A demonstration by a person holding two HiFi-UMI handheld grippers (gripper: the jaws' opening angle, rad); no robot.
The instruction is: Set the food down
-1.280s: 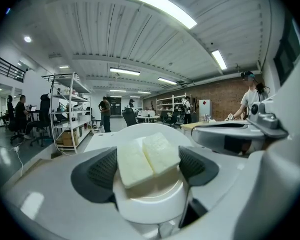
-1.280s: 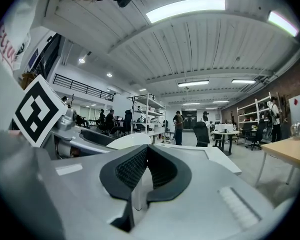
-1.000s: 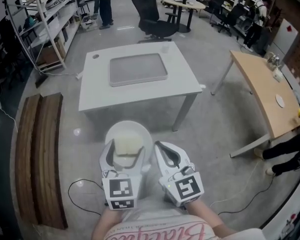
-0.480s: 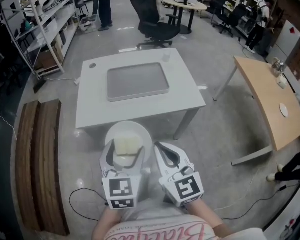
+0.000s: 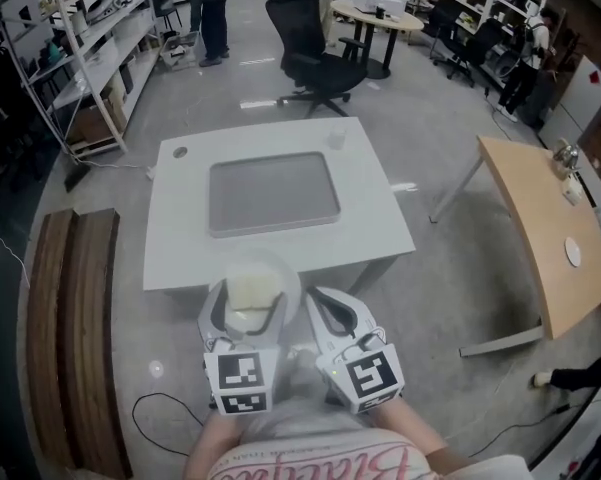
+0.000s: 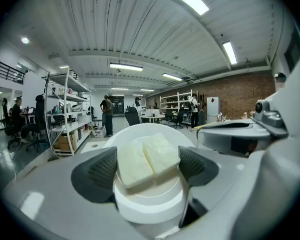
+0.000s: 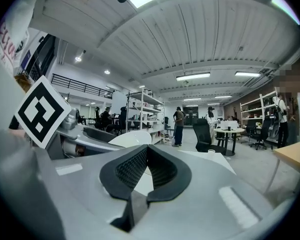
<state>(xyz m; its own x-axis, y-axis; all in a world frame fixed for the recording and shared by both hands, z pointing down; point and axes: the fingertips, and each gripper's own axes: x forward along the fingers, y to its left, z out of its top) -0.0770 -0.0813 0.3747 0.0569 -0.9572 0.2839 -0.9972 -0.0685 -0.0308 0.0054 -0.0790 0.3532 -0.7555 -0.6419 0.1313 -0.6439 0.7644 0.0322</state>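
A white plate (image 5: 270,273) carries two pale slabs of food (image 5: 253,291). My left gripper (image 5: 248,306) is shut on the plate, its dark pads (image 6: 102,170) pressed against the raised base from both sides. In the left gripper view the food (image 6: 147,158) lies side by side on the plate (image 6: 150,204). The plate hangs over the near edge of a white table (image 5: 375,230), which bears a grey tray (image 5: 272,191). My right gripper (image 5: 330,315) is beside it on the right, shut and empty; its jaws (image 7: 146,156) meet at the tips.
A small clear cup (image 5: 336,137) stands at the table's far right corner. A wooden bench (image 5: 65,308) lies left, a wooden table (image 5: 545,238) right. An office chair (image 5: 315,63) and shelves (image 5: 80,48) stand beyond. A cable (image 5: 160,408) lies on the floor.
The white table has come nearer in the head view; the plate now overlaps its near edge. Both grippers keep their place and grip.
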